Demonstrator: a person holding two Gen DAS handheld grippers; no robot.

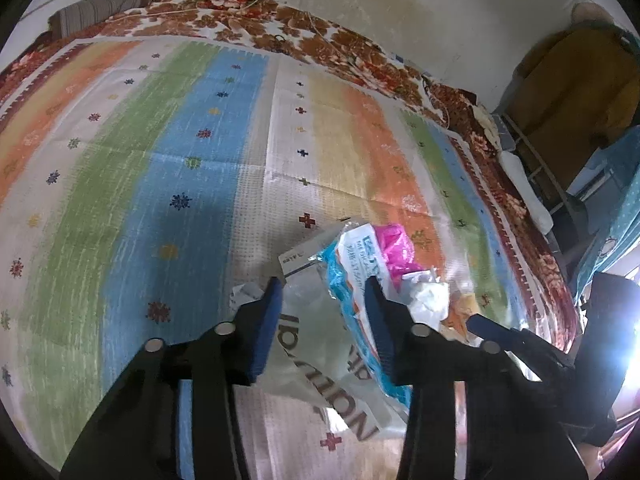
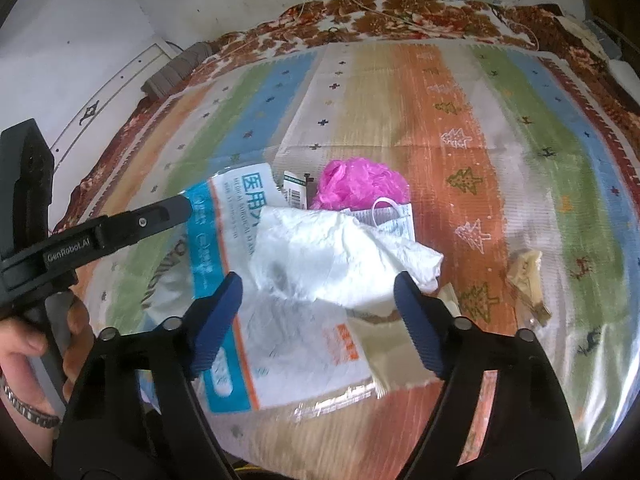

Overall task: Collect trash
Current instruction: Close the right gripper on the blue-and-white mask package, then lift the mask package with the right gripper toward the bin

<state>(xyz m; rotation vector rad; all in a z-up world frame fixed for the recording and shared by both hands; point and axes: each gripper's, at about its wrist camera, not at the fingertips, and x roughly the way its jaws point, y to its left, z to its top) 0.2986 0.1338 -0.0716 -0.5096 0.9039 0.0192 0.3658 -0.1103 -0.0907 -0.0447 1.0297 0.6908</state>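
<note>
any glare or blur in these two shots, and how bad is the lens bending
Left wrist view: a blown-out white glare at the right edge, and soft motion blur on the left gripper. Right wrist view: shiny reflections on the clear plastic sheet over the striped mat, which looks slightly smeared. Both views: strong fisheye bulge and dark corners.
</note>
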